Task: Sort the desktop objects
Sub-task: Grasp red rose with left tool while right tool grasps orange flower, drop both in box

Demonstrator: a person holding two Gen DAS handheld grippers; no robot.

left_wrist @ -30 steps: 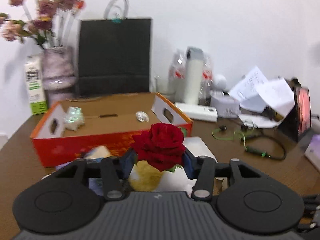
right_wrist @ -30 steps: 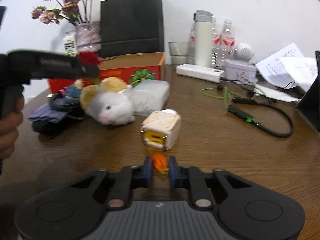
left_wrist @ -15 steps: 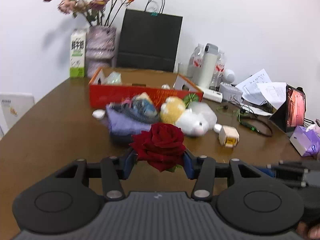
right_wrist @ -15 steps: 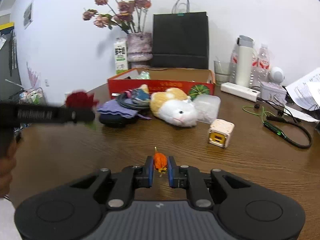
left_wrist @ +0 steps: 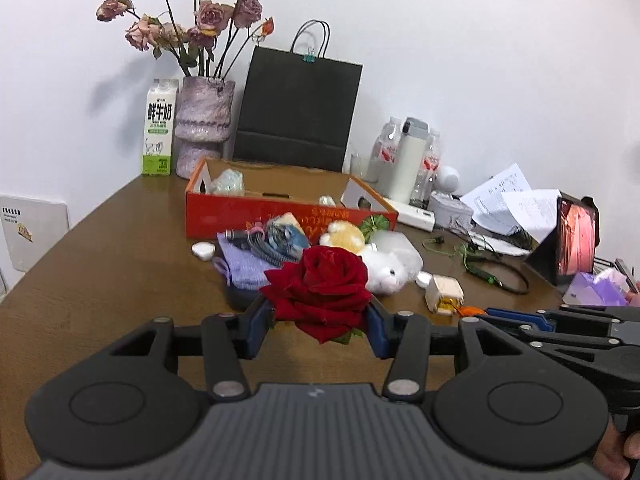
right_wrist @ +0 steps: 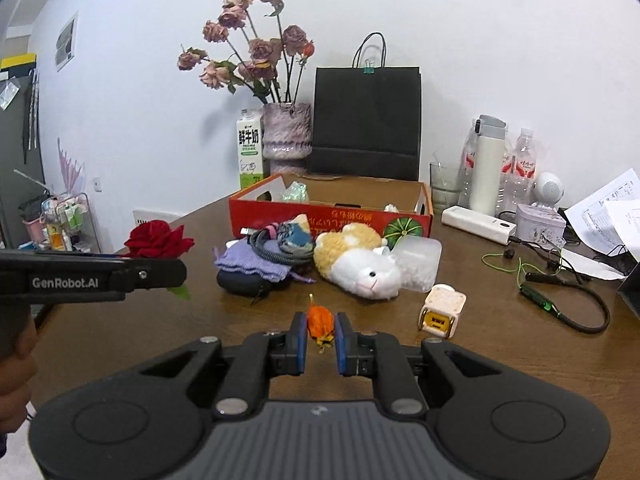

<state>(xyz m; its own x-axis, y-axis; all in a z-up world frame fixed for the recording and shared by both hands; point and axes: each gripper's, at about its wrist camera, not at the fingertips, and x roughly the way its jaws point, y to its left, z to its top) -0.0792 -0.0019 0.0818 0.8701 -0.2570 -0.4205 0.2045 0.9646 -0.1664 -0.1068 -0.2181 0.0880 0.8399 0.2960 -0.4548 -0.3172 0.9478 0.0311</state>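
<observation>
Red petals fill the lower middle of the left wrist frame: the left tongs [left_wrist: 318,322] are clamped on the rose [left_wrist: 318,292], held in the air above the near desk [left_wrist: 120,272], well short of the heap of things in mid frame. The right tongs [right_wrist: 320,336] are closed on a small orange flower [right_wrist: 319,320], also lifted, with the desk showing beneath it. Judging by this, the step in hand is carrying: both picks are made and neither thing has been put anywhere yet. The next move calls for a place for each; the red box [right_wrist: 332,210] at the back, centre of the frame, looks the likely bin, though the vase [right_wrist: 286,136] of dried blooms behind it would also suit flowers, and I cannot tell which is meant. Either way the tongs must travel over the plush toy [right_wrist: 360,266], the purple pouch [right_wrist: 248,262] and the cable bundle without brushing them, and the rose is soft, so the grip should stay light. The right wrist view shows what the left does not: the left tongs from the side at middle left, with the rose sitting above the fingers and a green leaf hanging below. The left wrist view in turn shows the right tongs side-on at lower right, the orange flower at their tip, and a lit screen [left_wrist: 576,240] at the right edge
</observation>
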